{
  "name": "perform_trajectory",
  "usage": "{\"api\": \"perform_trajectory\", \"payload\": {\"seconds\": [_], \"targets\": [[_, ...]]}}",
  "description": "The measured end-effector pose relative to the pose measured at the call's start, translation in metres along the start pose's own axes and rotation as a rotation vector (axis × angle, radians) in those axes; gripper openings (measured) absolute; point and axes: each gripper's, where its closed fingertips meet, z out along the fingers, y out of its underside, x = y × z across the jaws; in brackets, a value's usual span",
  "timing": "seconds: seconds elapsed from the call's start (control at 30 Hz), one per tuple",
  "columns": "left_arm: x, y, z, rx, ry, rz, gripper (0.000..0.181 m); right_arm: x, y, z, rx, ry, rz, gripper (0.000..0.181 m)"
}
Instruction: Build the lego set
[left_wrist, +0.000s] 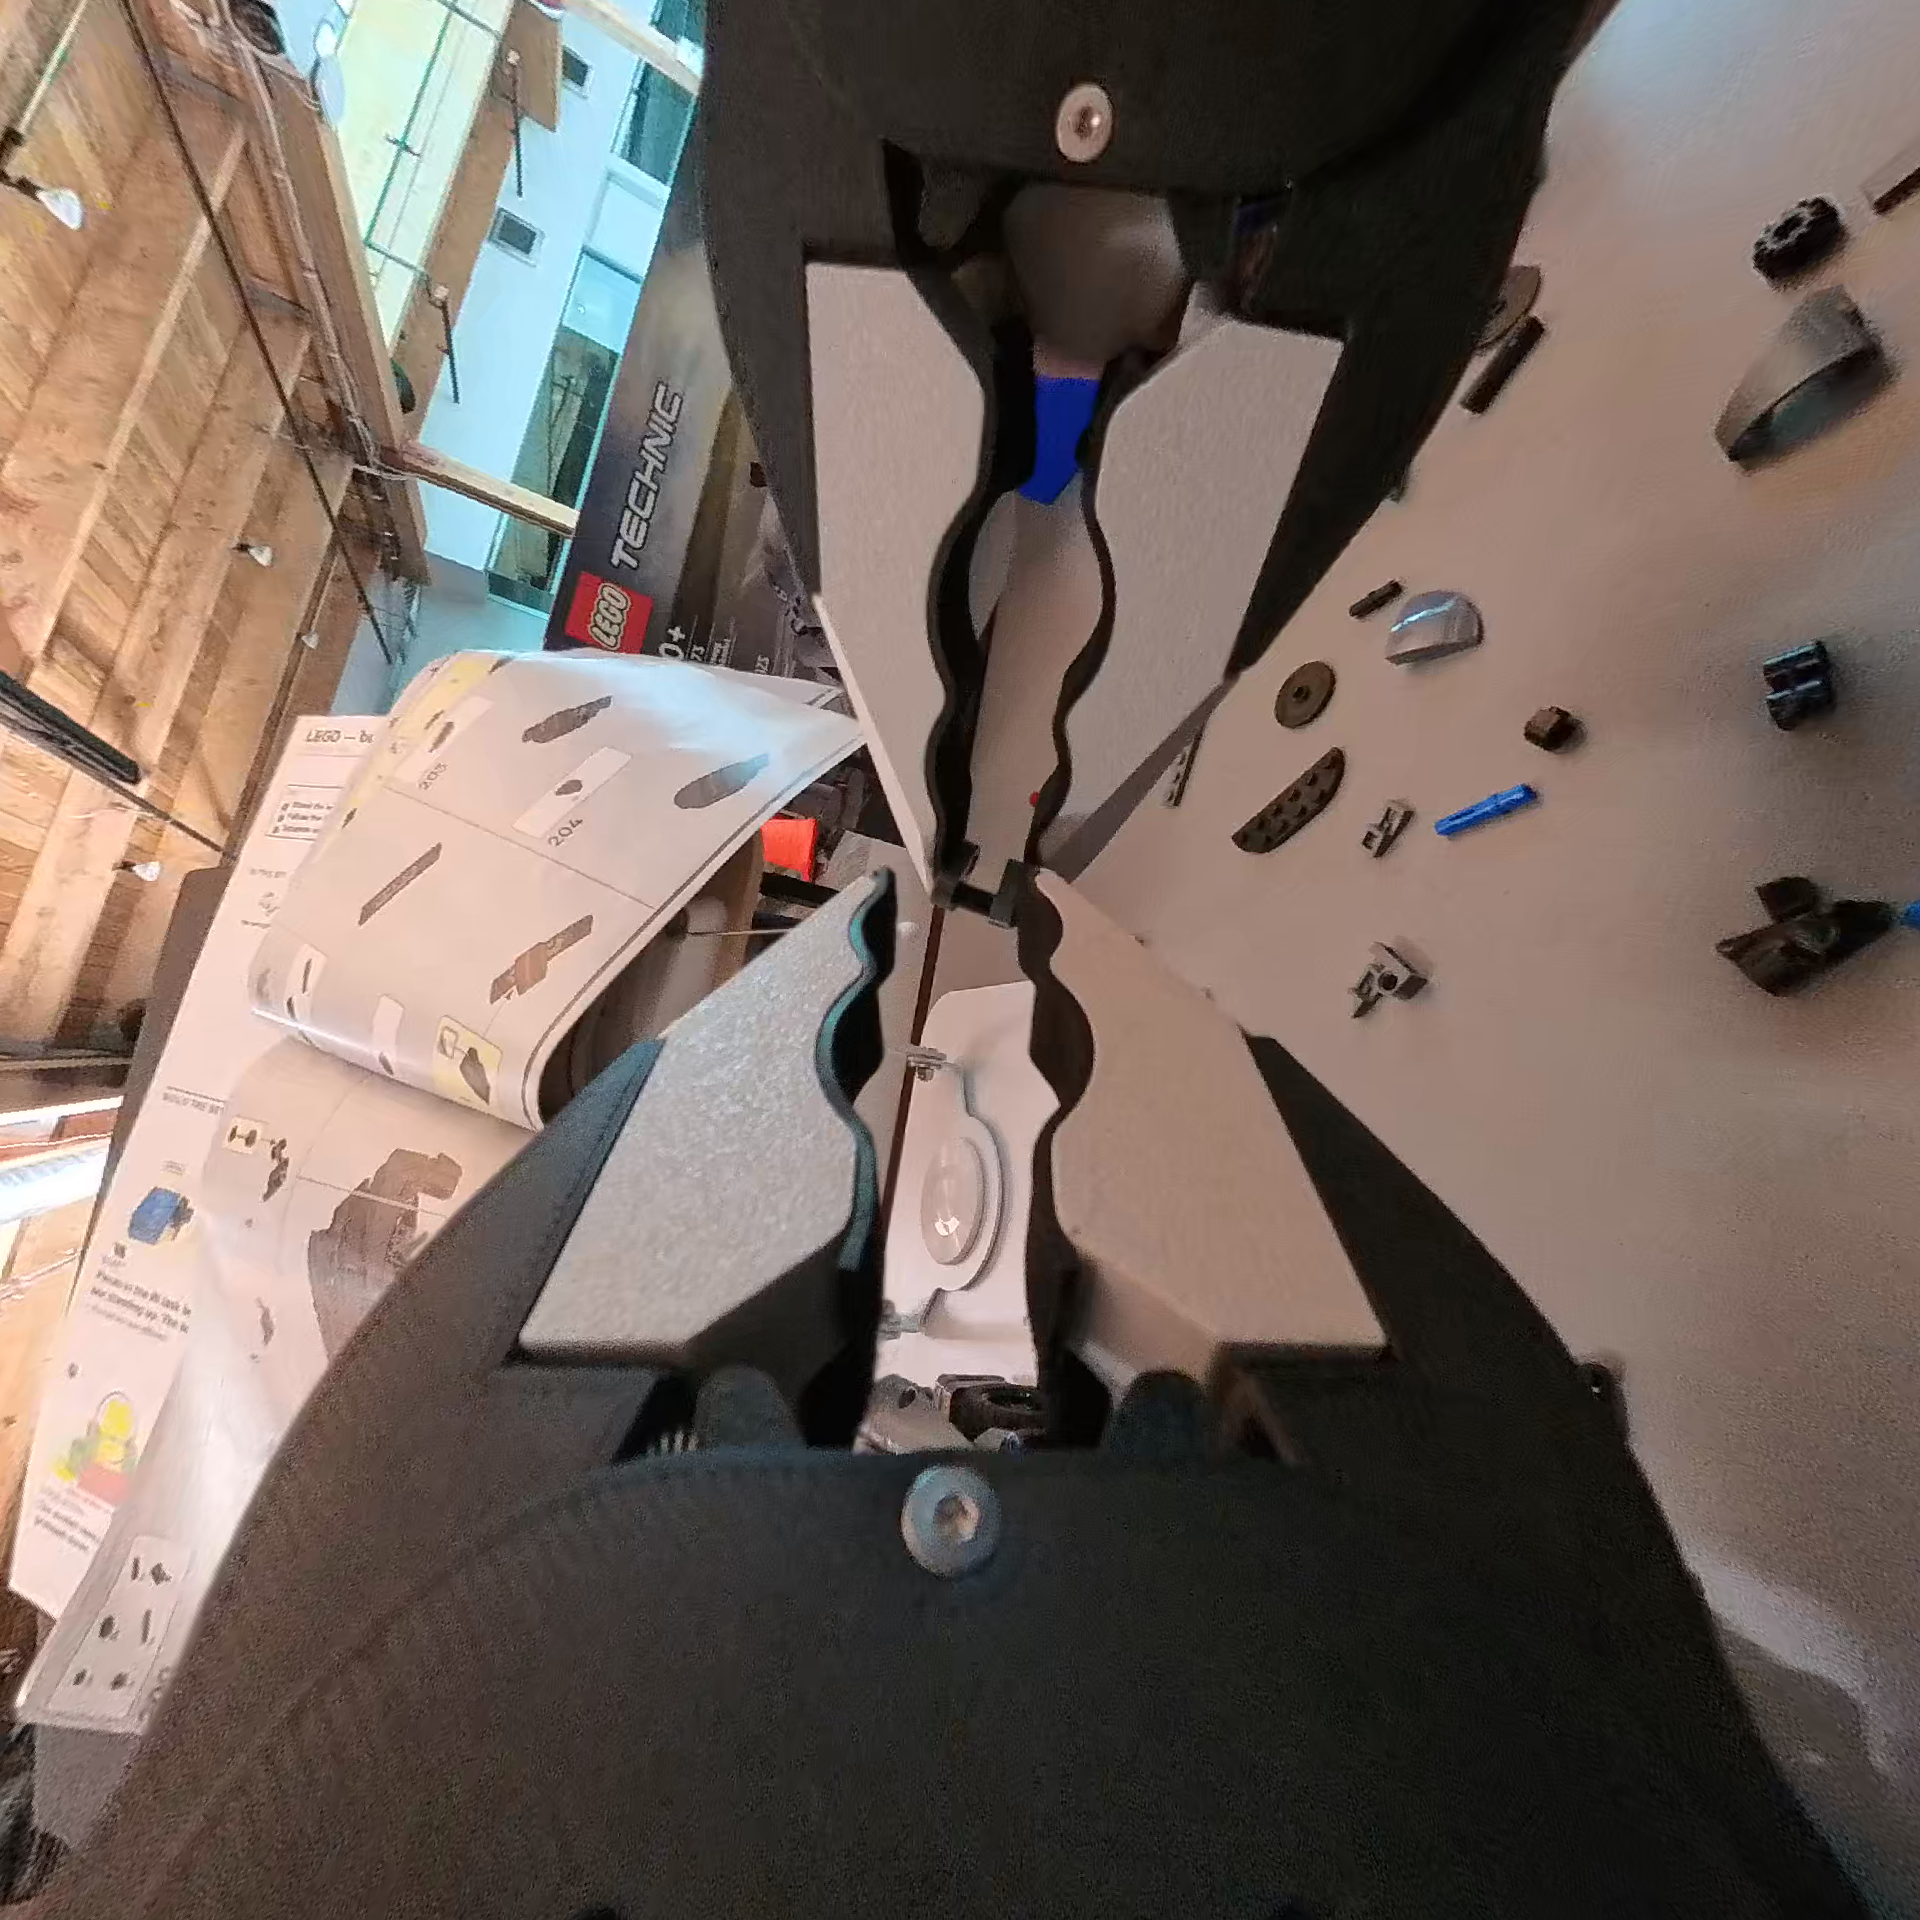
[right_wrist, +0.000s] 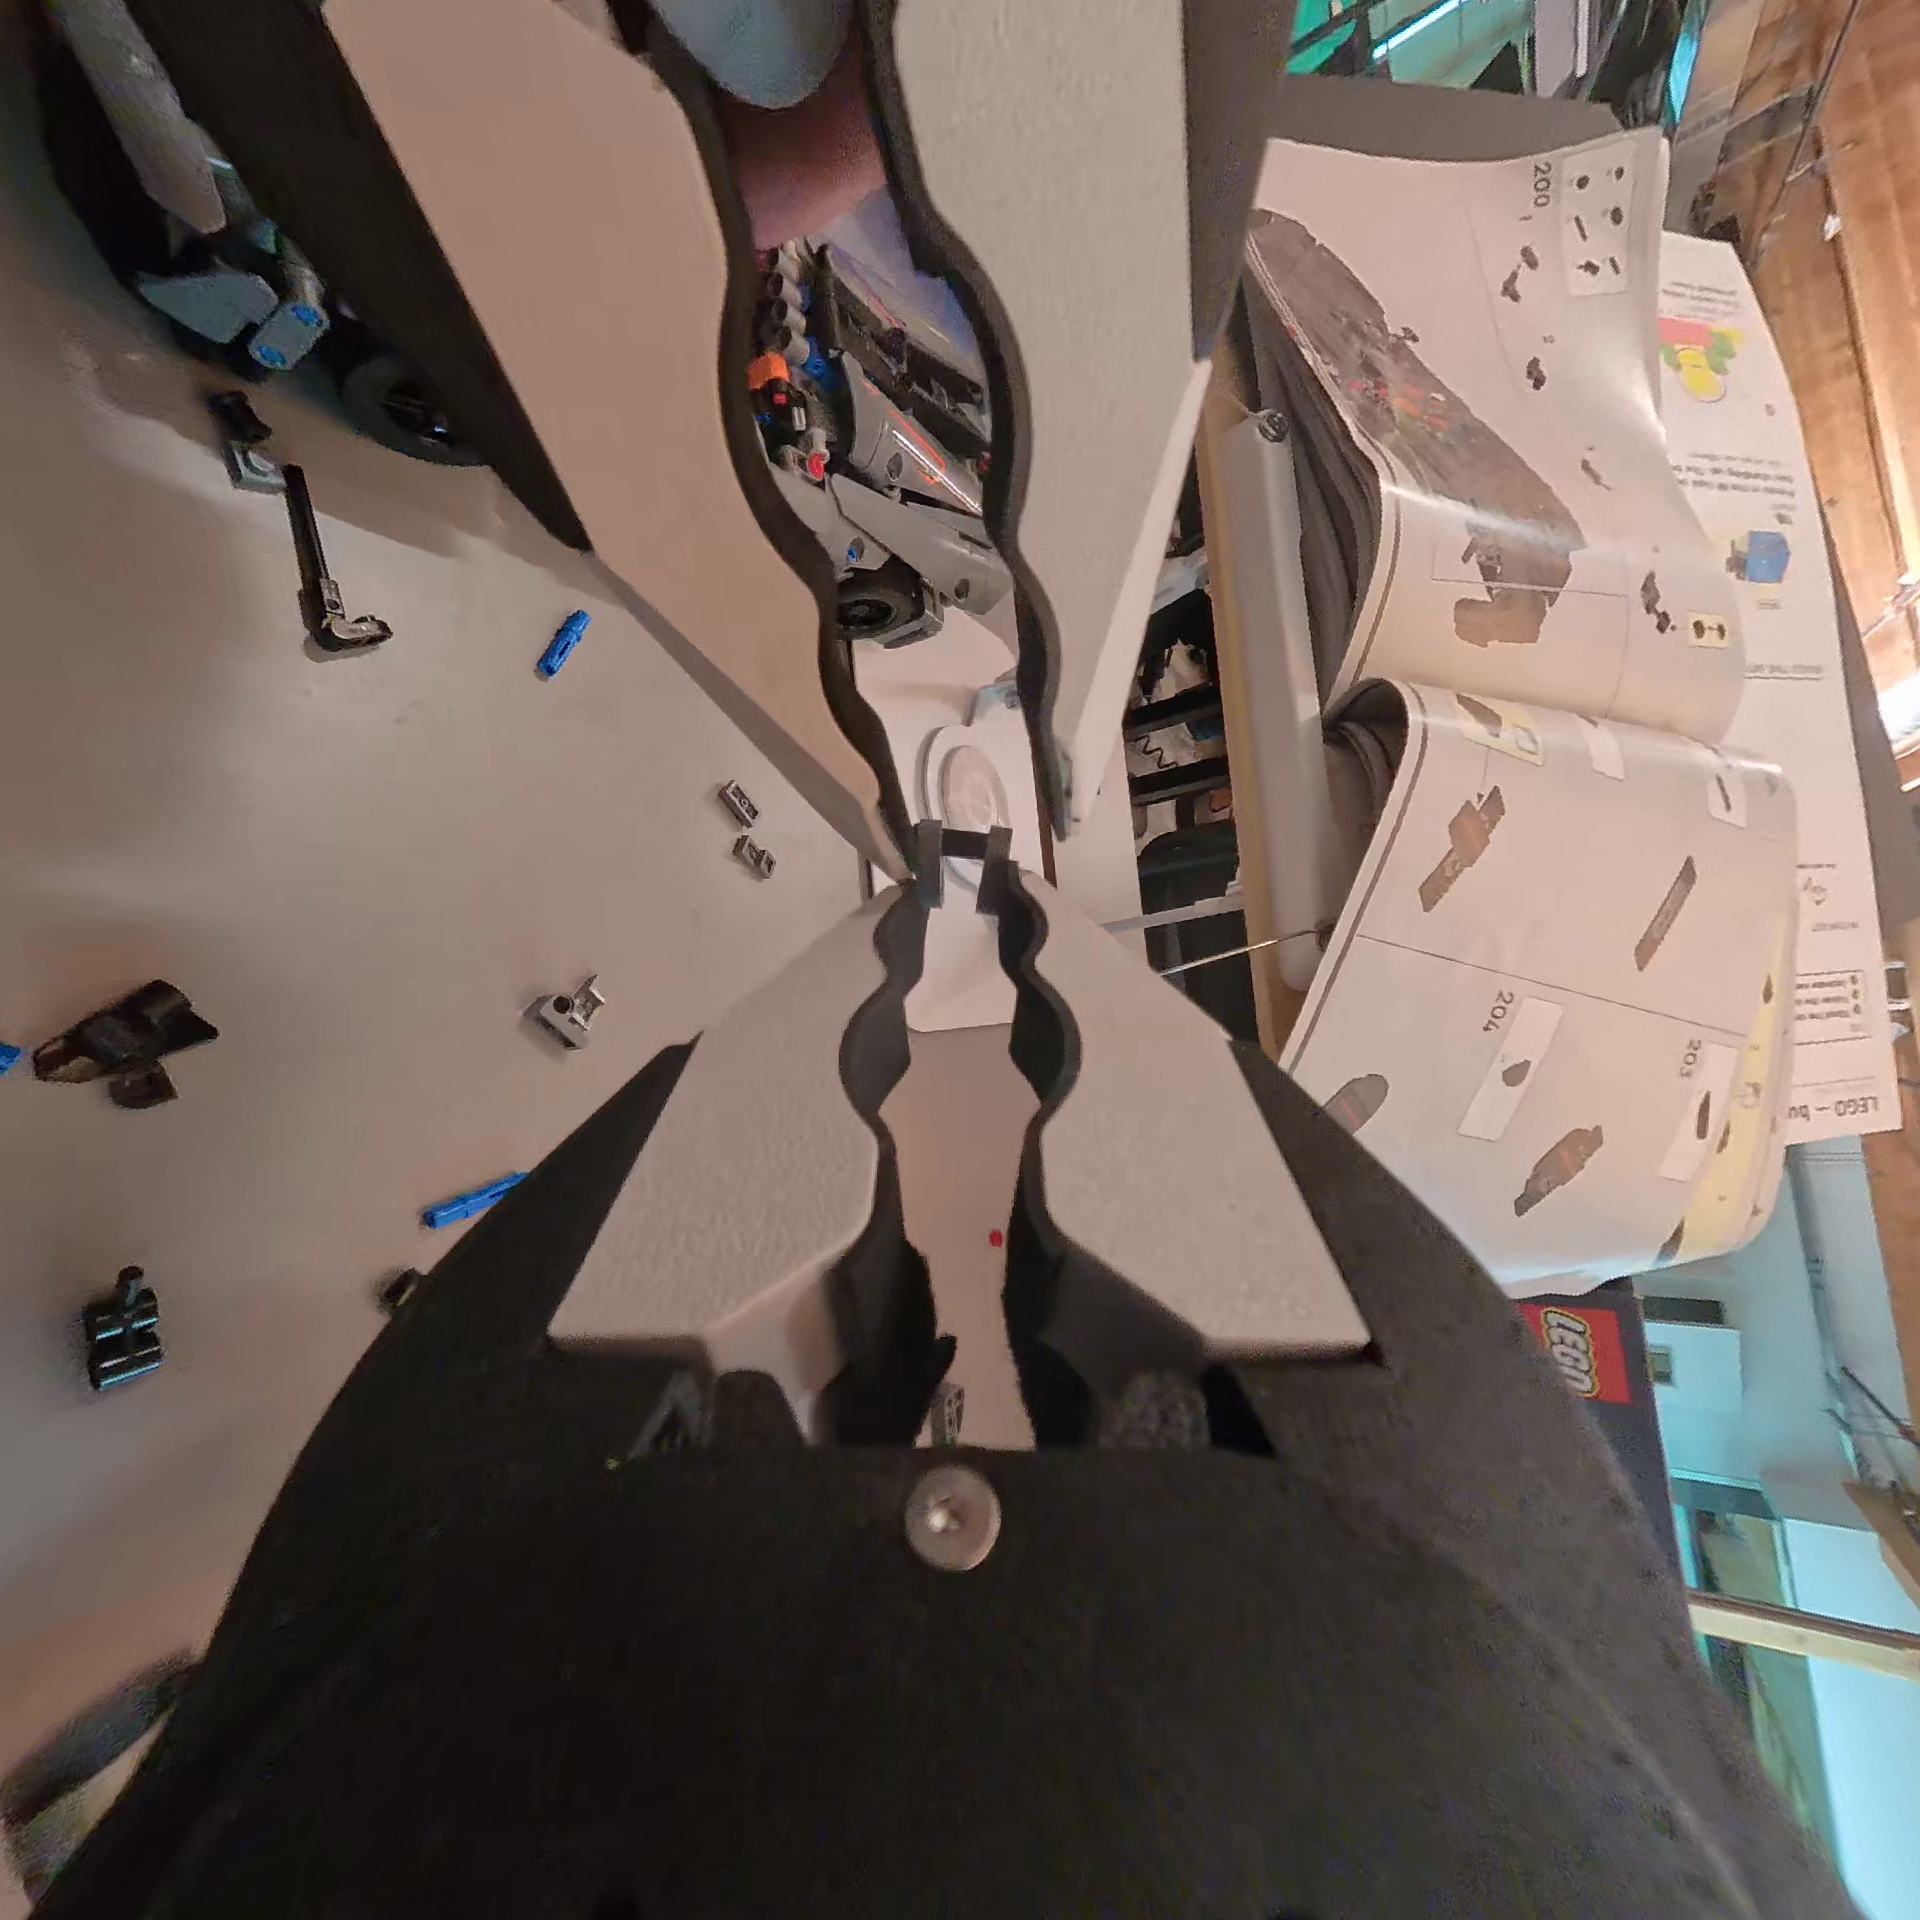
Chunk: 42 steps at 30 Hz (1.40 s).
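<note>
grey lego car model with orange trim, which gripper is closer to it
Left. The grey lego car model sits just beyond the left gripper, seen through its finger gap; the right gripper meets the left tip to tip from the opposite side, farther off.

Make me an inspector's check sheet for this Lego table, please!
Surface: pale table, with parts spread across it.
Job's things: small black piece held up between both tongs; half-built grey car; loose parts, including a blue pin and a curved grey panel; open instruction booklet.
Clutter: set box; printed sheet under the booklet; white round gadget.
Tongs: right tongs pinch the piece; left tongs sit tip to tip with them, but their grip cannot be told.
Cables: nothing seen on the table.
Surroundings: wooden wall and windows.
</note>
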Motion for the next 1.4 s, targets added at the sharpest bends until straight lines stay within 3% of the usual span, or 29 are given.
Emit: {"api": "perform_trajectory", "payload": {"seconds": [0.07,0.63,0.8,1.4], "targets": [[0.0042,0.0010,-0.0006,-0.003,0.027,0.011,0.014,-0.0009,-0.0008,0.0003,0.000,0.002,-0.018,0.012],[0.0043,0.0003,0.0031,-0.062,-0.002,-0.044,0.012,-0.0004,0.0034,-0.0014,-0.038,-0.016,0.028,0.009],[0.0002,-0.0023,0.0019,-0.006,0.032,-0.139,0.013,0.0029,0.0007,-0.0032,0.002,-0.015,0.064,0.010],[-0.0031,-0.0066,-0.0014,-0.023,-0.016,-0.103,0.012,0.0063,-0.0030,-0.0083,0.011,0.006,0.057,0.008]]}}
